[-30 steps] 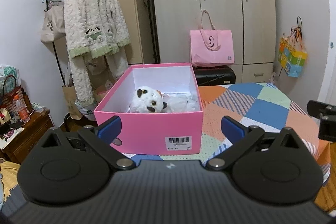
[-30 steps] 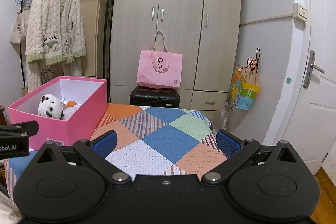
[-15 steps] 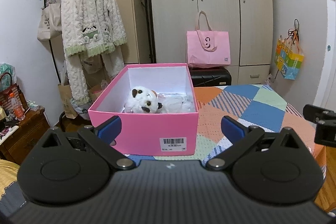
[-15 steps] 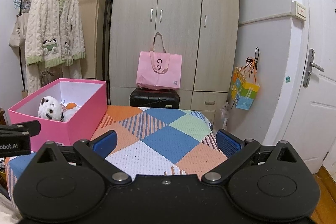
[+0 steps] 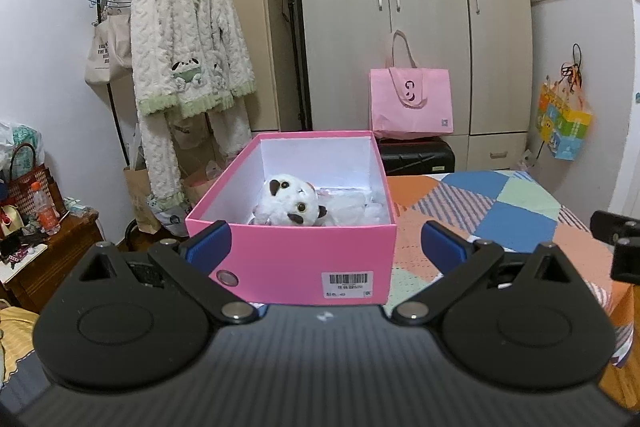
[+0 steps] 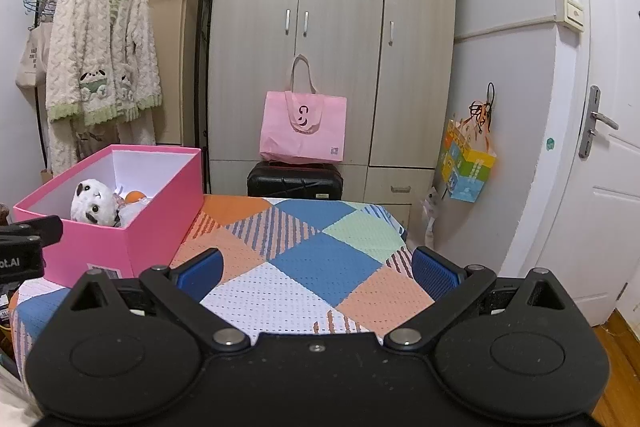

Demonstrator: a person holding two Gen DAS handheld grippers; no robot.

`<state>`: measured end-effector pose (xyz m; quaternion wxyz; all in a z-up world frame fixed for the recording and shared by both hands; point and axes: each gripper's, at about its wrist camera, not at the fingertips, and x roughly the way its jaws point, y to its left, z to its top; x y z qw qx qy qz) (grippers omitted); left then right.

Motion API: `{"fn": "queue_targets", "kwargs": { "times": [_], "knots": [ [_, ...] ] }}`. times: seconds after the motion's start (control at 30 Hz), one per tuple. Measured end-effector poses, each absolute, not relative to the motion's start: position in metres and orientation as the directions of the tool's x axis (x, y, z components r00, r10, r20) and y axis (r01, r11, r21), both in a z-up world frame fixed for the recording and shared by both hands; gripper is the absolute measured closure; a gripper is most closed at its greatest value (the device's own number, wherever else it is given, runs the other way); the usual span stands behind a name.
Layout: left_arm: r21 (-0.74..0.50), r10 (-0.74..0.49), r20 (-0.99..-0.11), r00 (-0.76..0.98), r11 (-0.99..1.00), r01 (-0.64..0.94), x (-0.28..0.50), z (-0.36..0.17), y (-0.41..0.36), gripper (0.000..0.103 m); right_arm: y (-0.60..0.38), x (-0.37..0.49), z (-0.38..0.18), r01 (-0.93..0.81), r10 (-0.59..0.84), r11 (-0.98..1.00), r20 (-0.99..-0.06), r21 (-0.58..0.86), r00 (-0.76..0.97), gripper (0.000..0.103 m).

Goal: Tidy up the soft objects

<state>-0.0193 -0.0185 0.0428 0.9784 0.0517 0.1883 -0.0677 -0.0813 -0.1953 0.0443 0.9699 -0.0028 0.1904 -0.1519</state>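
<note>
We're easing both empty, wide-open grippers, left gripper (image 5: 326, 245) and right gripper (image 6: 316, 273), slightly back from the pink box (image 5: 304, 259), which is holding a white plush (image 5: 290, 207) and possibly bagged items.

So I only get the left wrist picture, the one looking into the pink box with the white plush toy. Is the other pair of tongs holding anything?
Observer: No. The right tongs are open and empty, over the patchwork cover.
Operator: Is anything else in the box with the toy?
Observer: Yes, something orange sits behind the plush toy in the pink box. I can't tell what it is.
Operator: And what's further to the right in the room?
Observer: A white door with a metal handle.
</note>
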Motion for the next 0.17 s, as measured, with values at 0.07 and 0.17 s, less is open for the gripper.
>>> {"fn": "queue_targets", "kwargs": {
  "times": [0.07, 0.17],
  "knots": [
    [0.077, -0.116, -0.373, 0.921, 0.985, 0.155, -0.0198, 0.0429, -0.0187, 0.000, -0.1954, -0.0807, 0.0441, 0.294, -0.294, 0.954, -0.371, -0.058, 0.881, 0.001],
    [0.075, -0.120, -0.375, 0.919, 0.984, 0.159, -0.0197, 0.0424, -0.0185, 0.000, -0.1966, -0.0803, 0.0433, 0.292, -0.289, 0.955, -0.376, -0.050, 0.880, 0.001]
  ]
}}
